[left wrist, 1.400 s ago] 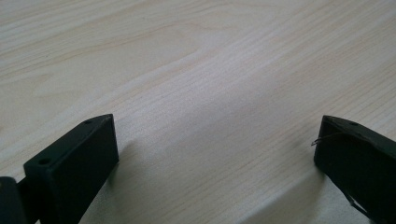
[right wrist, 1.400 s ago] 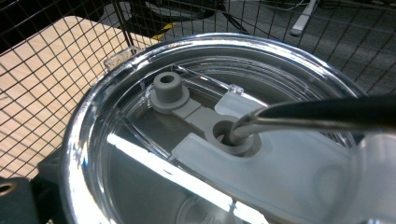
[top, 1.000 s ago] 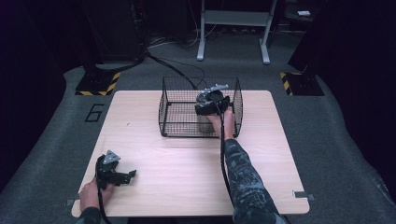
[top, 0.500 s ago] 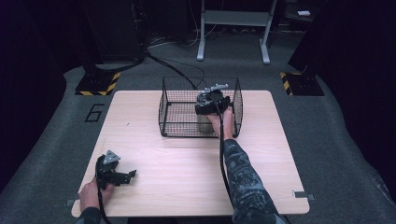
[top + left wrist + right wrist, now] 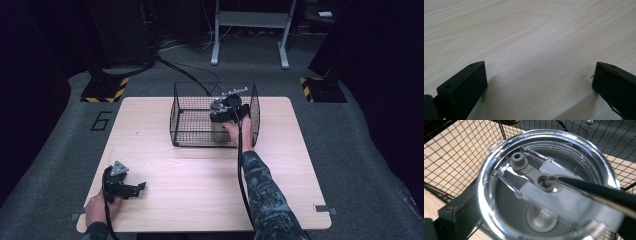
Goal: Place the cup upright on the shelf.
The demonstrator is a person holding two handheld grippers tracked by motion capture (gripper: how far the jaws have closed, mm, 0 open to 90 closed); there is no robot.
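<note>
one steel tumbler [image 5: 219,131] with one clear lid [image 5: 544,182] and one straw [image 5: 596,191] stands inside the one wire basket [image 5: 186,120], clamped in my right claw [image 5: 226,114]. my left claw [image 5: 134,189] rests released on the wooden surface [image 5: 200,175].

Light wood desk [image 5: 200,165] on grey carpet, dark room. Black wire basket [image 5: 192,120] at the desk's far middle. Right gripper [image 5: 226,111] inside the basket's right half, hand behind it, patterned sleeve running to the near edge, black cable along the arm. Grey metal cup [image 5: 218,131] standing in the basket right under that gripper; whether the fingers hold it can't be told from here. Thin rod [image 5: 235,92] sticking out past the basket's far rim. Left gripper [image 5: 131,189] resting on the desk at the near left corner, fingers pointing right, hand on it, well apart from the basket. Yellow-black striped blocks [image 5: 105,90] on the floor at far left and far right.
</note>
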